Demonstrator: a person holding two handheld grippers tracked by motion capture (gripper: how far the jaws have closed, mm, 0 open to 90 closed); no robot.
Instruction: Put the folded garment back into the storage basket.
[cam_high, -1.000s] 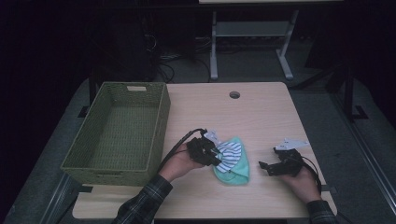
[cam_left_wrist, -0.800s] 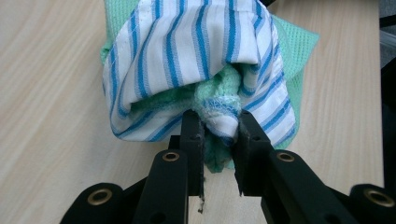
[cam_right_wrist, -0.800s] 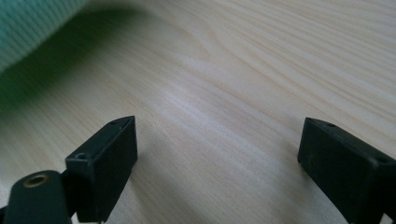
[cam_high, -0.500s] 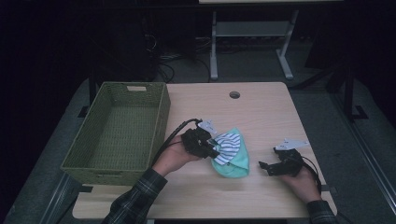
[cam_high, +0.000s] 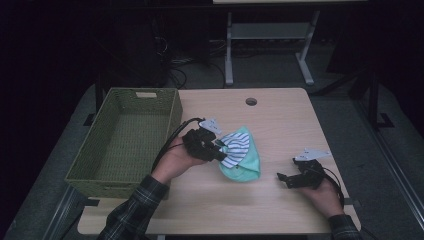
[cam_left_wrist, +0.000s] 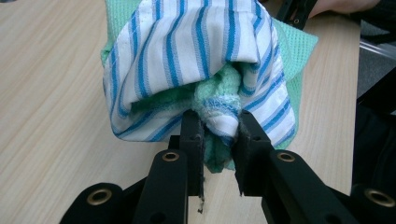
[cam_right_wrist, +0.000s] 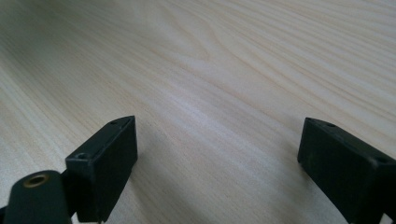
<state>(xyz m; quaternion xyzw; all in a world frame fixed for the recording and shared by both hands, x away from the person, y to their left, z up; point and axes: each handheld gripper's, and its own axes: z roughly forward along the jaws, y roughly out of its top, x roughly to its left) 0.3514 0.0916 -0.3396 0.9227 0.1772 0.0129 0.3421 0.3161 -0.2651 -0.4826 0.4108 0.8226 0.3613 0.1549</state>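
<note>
While pinched, cloth bundle (cam_left_wrist: 201, 70) fronts left gripper (cam_left_wrist: 218, 135), lifted

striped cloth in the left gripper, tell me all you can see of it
The striped cloth is white woven fabric with blue stripes and a stitched hem, bunched over a green knit cloth. The left gripper pinches a fold of both, lifting that end while the rest hangs to the table, right of the basket.

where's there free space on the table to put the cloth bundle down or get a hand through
Bare tabletop runs from the cable hole to the right edge, also along the near edge between both forearms. The woven basket is empty inside. It is crowded mid-table: the left gripper clamps the striped and green cloths beside the basket's wall. The right gripper rests open near the right edge.
</note>
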